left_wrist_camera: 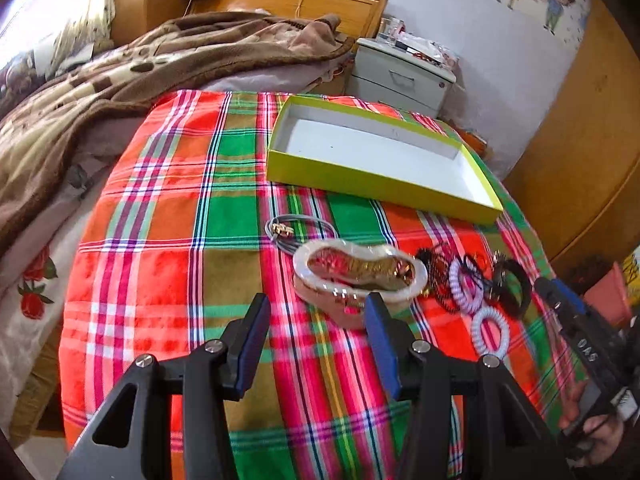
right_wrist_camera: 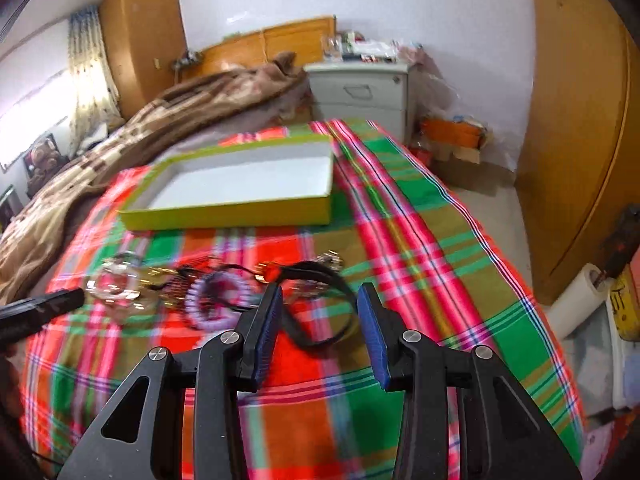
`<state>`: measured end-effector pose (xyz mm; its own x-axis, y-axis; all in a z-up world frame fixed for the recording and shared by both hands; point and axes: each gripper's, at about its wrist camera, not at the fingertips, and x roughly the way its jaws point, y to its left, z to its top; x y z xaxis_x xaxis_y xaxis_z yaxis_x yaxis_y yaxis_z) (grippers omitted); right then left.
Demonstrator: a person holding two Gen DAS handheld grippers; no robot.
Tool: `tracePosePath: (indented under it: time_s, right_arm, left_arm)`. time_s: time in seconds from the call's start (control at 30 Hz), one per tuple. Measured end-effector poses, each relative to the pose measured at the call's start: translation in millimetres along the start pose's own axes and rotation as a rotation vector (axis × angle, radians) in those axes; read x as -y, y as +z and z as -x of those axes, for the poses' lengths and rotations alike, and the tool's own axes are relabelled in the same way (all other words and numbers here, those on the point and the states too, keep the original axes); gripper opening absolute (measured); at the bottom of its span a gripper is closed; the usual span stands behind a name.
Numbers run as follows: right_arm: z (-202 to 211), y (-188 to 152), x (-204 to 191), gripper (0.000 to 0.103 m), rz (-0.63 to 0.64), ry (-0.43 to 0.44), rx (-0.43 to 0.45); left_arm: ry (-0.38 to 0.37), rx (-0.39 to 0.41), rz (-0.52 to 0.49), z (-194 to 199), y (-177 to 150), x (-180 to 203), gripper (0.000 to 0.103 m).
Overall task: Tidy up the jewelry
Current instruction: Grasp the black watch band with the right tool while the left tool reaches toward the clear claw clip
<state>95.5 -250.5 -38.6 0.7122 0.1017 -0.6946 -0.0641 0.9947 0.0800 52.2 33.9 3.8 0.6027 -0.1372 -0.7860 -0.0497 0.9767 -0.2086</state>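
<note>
Jewelry lies in a loose row on the plaid cloth (left_wrist_camera: 208, 208), in front of one shallow yellow-green box (left_wrist_camera: 376, 184) with a bare white floor. Counted in the left wrist view: one pearly oval dish (left_wrist_camera: 358, 276) with gold pieces in it, one grey cord with gold links (left_wrist_camera: 298, 230), two pale spiral hair ties (left_wrist_camera: 466, 286), and a dark tangle of bands (left_wrist_camera: 510, 288) whose separate pieces cannot be counted. The right wrist view is blurred; there only one purple spiral tie (right_wrist_camera: 218, 300) and a black band (right_wrist_camera: 320, 308) read clearly.

The left gripper (left_wrist_camera: 316, 308) stands wide open above the cloth with nothing in it, its right finger just in front of the dish. The right gripper (right_wrist_camera: 320, 300) is likewise spread apart and gripping nothing, the black band showing between its fingers. A hand (left_wrist_camera: 596, 436) holding the right gripper is cut off at the frame edge.
</note>
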Motion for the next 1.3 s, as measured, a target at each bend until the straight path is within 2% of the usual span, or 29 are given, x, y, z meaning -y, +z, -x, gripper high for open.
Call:
tracePosePath:
  time_s: [0.13,0.27,0.47,0.6,0.67,0.87,1.0,1.1,1.17,1.27,1.3]
  right_arm:
    - [-17.9,4.4,8.6,0.04,0.008,-0.021,-0.052]
    - [-28.6,6.9,15.2,0.04,0.007,-0.019,-0.085]
    - [-40.0,8.6,14.1,0.04,0.03,0.004,-0.118]
    - [-41.9,8.8,14.5,0.039,0.029,0.02,-0.12]
    - [-41.9,8.6,14.8,0.021,0.028,0.031,-0.121]
    - [-41.4,8.3,15.6,0.012,0.026,0.032,-0.118]
    - [-37.9,10.0,18.6,0.012,0.011,0.04,-0.099]
    - [-33.2,11.8,20.8,0.011,-0.002,0.043,-0.08]
    - [-29.9,12.0,23.4,0.011,-0.017,0.05,-0.072]
    - [-25.4,13.1,24.7,0.011,-0.032,0.052,-0.061]
    - [-24.2,13.3,24.8,0.011,-0.032,0.052,-0.058]
  left_arm:
    - [-0.016,-0.02,0.021,-6.5,8.6,-2.5,0.051]
    - [-0.031,-0.015,0.044,-5.9,13.5,-4.9,0.051]
    - [-0.088,-0.062,0.091,-17.6,22.2,-10.1,0.051]
    - [-0.073,-0.105,0.087,-29.1,24.7,-8.0,0.051]
    - [-0.062,-0.122,0.083,-34.6,25.9,-6.2,0.051]
    - [-0.044,-0.132,0.062,-40.0,27.6,-5.4,0.051]
    - [-0.037,-0.124,0.011,-38.2,26.9,-3.1,0.051]
    - [-0.08,-0.147,0.009,-40.4,28.1,-5.9,0.05]
    - [-0.089,-0.149,0.01,-39.5,28.7,-7.7,0.044]
    - [-0.099,-0.154,-0.002,-39.7,29.6,-6.2,0.043]
    - [-0.104,-0.154,-0.005,-40.1,30.2,-5.6,0.037]
